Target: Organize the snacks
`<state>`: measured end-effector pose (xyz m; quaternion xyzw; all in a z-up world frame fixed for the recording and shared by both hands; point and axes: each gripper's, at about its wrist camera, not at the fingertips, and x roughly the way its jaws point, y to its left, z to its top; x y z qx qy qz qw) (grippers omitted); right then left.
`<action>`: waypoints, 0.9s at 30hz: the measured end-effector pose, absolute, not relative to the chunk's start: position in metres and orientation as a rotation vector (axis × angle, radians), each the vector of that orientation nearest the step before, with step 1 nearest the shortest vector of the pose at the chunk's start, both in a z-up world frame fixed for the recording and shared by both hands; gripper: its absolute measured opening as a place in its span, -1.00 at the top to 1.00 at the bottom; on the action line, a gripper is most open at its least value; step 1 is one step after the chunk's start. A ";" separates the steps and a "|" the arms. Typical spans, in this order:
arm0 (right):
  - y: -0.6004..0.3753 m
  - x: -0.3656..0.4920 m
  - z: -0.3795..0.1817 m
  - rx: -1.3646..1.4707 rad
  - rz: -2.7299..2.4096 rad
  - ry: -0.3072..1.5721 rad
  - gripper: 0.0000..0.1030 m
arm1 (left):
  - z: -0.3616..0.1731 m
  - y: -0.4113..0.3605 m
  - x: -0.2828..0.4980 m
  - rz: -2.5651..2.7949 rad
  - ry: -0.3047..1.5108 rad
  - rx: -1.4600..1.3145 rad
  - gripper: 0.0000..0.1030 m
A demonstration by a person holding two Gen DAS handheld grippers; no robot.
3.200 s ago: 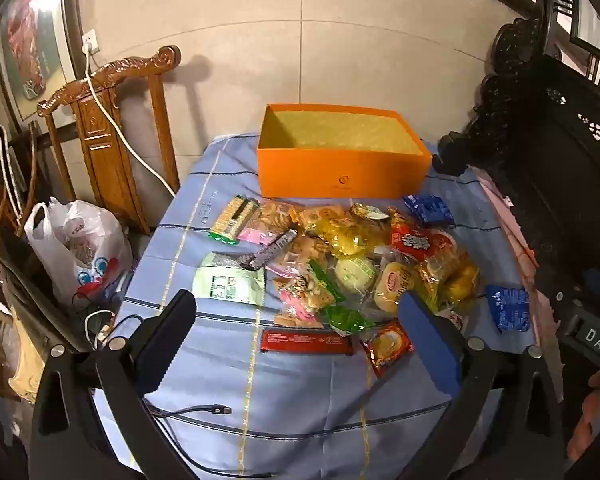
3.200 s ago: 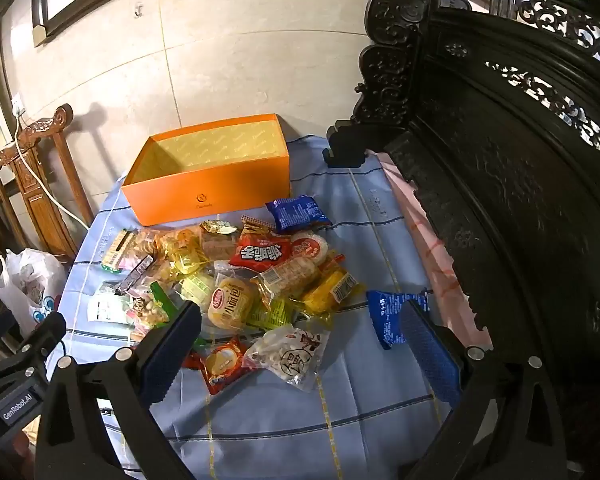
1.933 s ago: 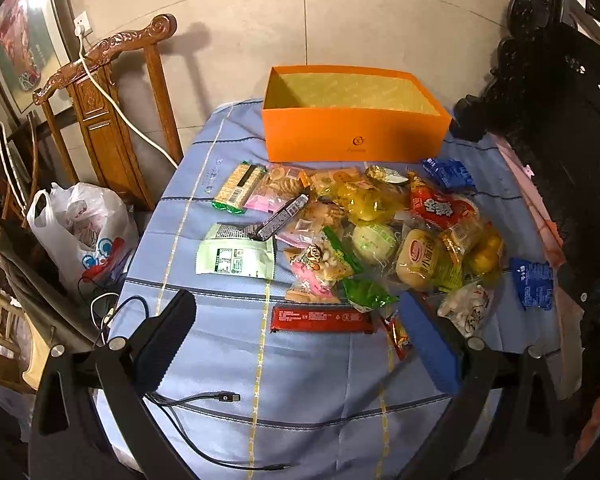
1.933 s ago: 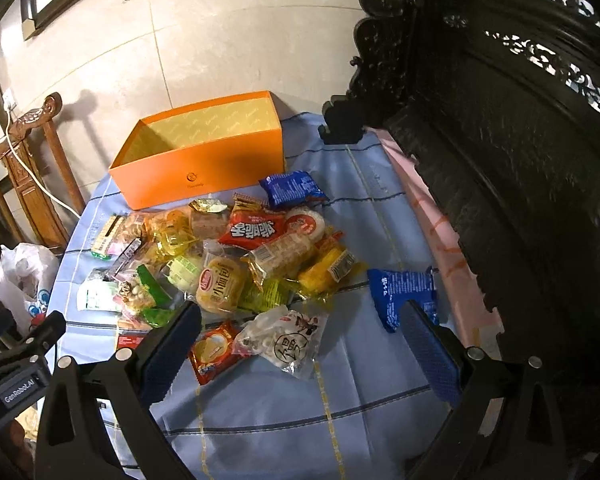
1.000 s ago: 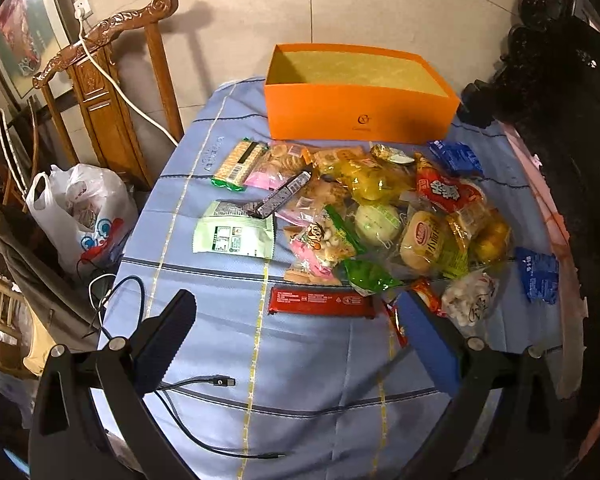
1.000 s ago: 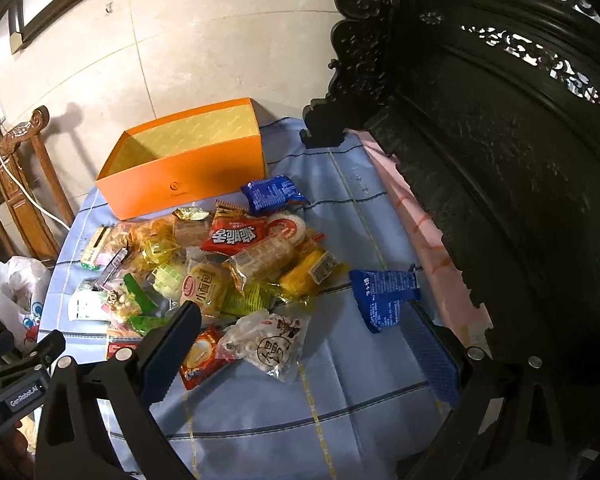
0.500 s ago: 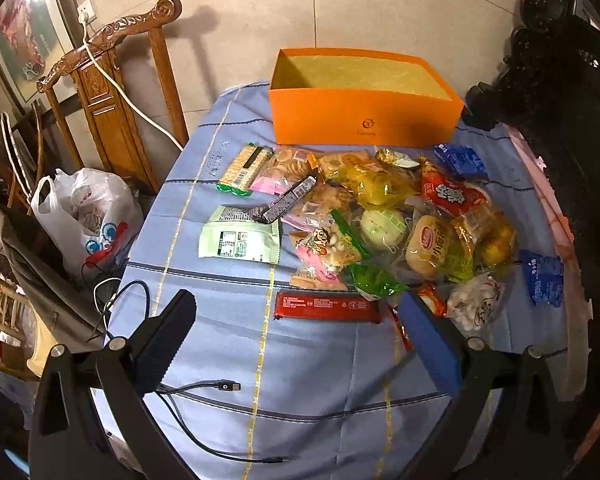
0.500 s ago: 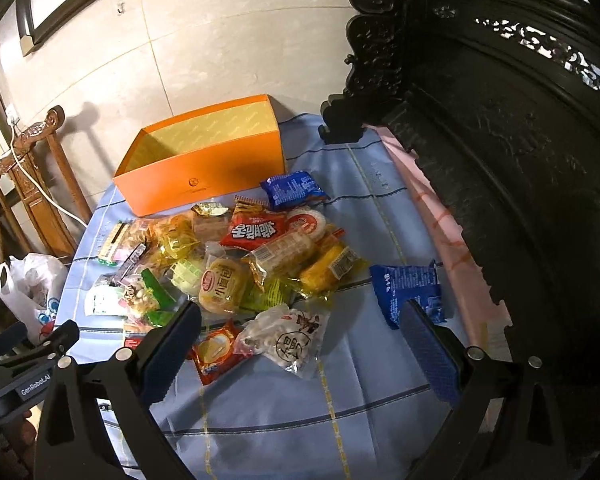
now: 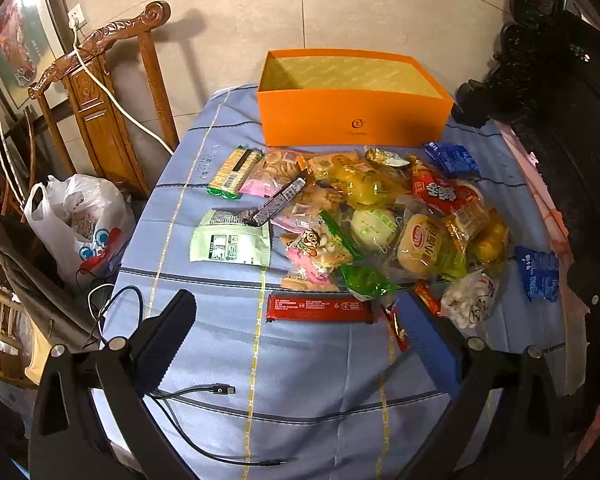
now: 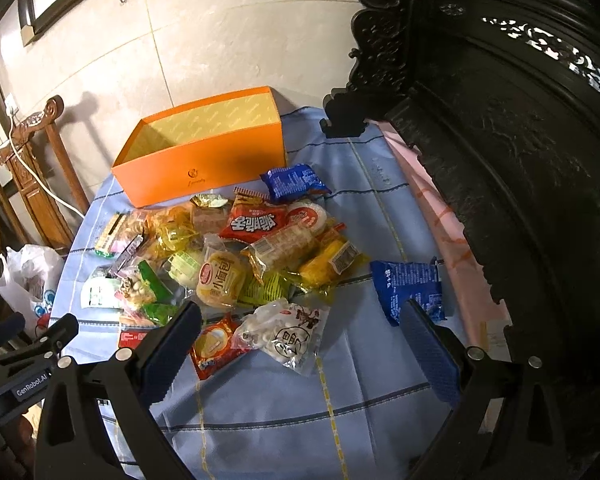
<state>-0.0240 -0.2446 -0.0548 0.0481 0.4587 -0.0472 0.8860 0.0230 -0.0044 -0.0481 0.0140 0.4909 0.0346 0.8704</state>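
Nothing is sitting in the orange box (image 9: 354, 120) yet, so the sorting is judged to be only starting. The left gripper (image 9: 300, 324) is hovering over the blue tablecloth (image 9: 300, 392) with its jaws spread wide and empty; the right gripper (image 10: 300, 332) is hanging likewise, gaping and holding nothing. The snack pile (image 9: 364, 220) is lying just ahead of both, with the box beyond it at twelve o'clock. A red bar (image 9: 320, 309) is lying nearest the left gripper, a white puffed pack (image 10: 284, 334) nearest the right. The next move is probably calling for lowering onto one outlying packet and closing across its narrow width
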 end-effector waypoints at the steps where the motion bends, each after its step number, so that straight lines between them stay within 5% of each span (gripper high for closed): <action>1: -0.244 -0.024 -0.055 0.097 -0.096 0.956 -0.93 | -0.048 -0.004 0.023 0.069 1.027 0.027 -0.92; 12: -0.247 -0.024 -0.067 0.055 -0.011 0.869 -0.93 | -0.055 -0.012 0.022 -0.011 0.979 0.043 -0.92; 18: -0.249 -0.030 -0.176 -0.185 0.127 1.002 -0.83 | -0.103 -0.024 0.009 -0.097 0.895 0.292 -0.92; 27: -0.221 0.027 -0.221 -0.326 0.201 1.010 -0.86 | -0.175 -0.028 0.004 -0.212 1.094 0.230 -0.92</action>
